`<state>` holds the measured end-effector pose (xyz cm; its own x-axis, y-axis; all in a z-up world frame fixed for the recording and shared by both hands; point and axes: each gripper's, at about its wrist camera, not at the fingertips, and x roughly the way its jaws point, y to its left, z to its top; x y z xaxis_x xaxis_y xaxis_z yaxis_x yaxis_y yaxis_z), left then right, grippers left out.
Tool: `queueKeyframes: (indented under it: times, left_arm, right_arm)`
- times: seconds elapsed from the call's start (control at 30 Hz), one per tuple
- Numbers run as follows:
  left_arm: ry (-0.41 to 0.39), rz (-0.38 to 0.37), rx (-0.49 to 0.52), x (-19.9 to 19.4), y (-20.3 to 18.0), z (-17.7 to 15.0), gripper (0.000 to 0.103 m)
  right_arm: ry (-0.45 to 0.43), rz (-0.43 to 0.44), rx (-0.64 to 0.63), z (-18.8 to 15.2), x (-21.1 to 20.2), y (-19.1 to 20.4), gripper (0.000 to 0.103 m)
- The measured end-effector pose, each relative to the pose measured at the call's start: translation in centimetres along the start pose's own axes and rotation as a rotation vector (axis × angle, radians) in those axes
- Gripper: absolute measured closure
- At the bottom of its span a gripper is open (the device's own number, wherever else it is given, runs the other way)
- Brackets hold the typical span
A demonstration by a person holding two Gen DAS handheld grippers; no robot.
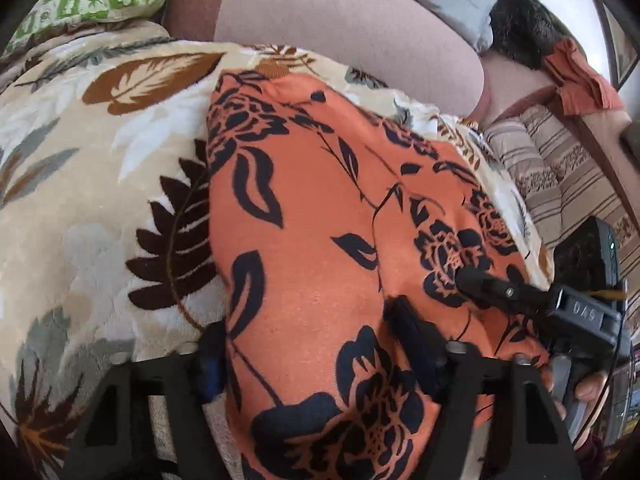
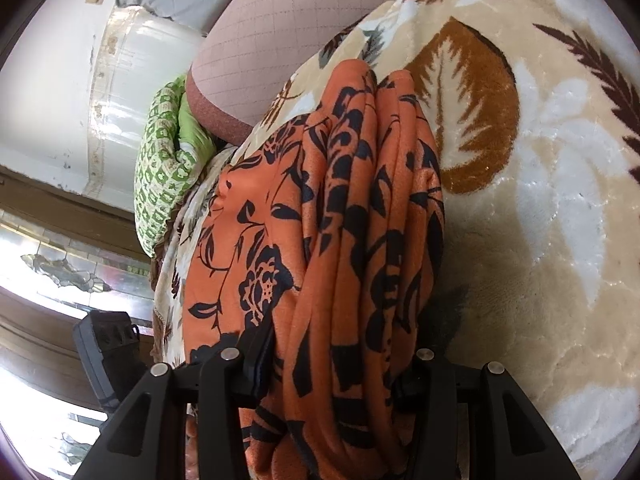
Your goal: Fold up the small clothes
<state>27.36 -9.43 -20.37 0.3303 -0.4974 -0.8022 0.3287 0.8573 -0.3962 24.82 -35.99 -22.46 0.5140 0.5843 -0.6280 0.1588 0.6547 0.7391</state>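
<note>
Soft matt orange cloth (image 1: pixel 320 208), plush blanket (image 1: pixel 80 168)

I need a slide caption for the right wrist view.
Right gripper clamps the bunched edge of an orange floral garment lying on a leaf-patterned blanket.

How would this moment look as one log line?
orange floral garment folded on leaf blanket | right gripper pinching layers | left gripper straddling edge

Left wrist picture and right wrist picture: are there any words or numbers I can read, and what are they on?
"DAS", raised grey letters, slightly blurred so my best reading, on the grey plastic block of the right claw, seen in the left wrist view.
Nothing else readable: the orange cloth with black flowers and the cream leaf-print blanket carry only patterns.
</note>
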Motion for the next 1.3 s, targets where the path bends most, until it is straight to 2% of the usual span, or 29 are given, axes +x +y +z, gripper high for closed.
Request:
queueKeyframes:
  times: [0.1,0.27,0.6,0.73,1.07,1.3]
  left_arm:
    - [-0.034,0.028,0.033,-0.7,-0.7,-0.1,0.052]
    - [-0.067,0.105,0.107,-1.9,-1.9,-0.3,0.058]
    - [-0.163,0.206,0.141,-8.1,-2.4,-0.7,0.058]
    - [-0.189,0.217,0.147,-10.4,-2.2,-1.5,0.058]
    - [-0.215,0.244,0.154,-15.2,-1.9,-5.6,0.058]
    - [-0.227,0.268,0.116,-18.1,-1.2,-8.8,0.058]
  right_arm:
    - [-0.022,-0.008,-0.037,-0.3,-0.4,1.1,0.056]
    - [-0.063,-0.004,-0.082,-0.8,-1.4,2.9,0.057]
    - [-0.096,0.092,-0.152,-1.7,-2.6,6.9,0.057]
    - [-0.106,0.128,-0.173,-2.8,-3.3,8.7,0.057]
    - [-0.09,0.167,-0.197,-7.4,-5.0,10.7,0.057]
    - [-0.076,0.179,-0.194,-10.8,-5.3,11.4,0.057]
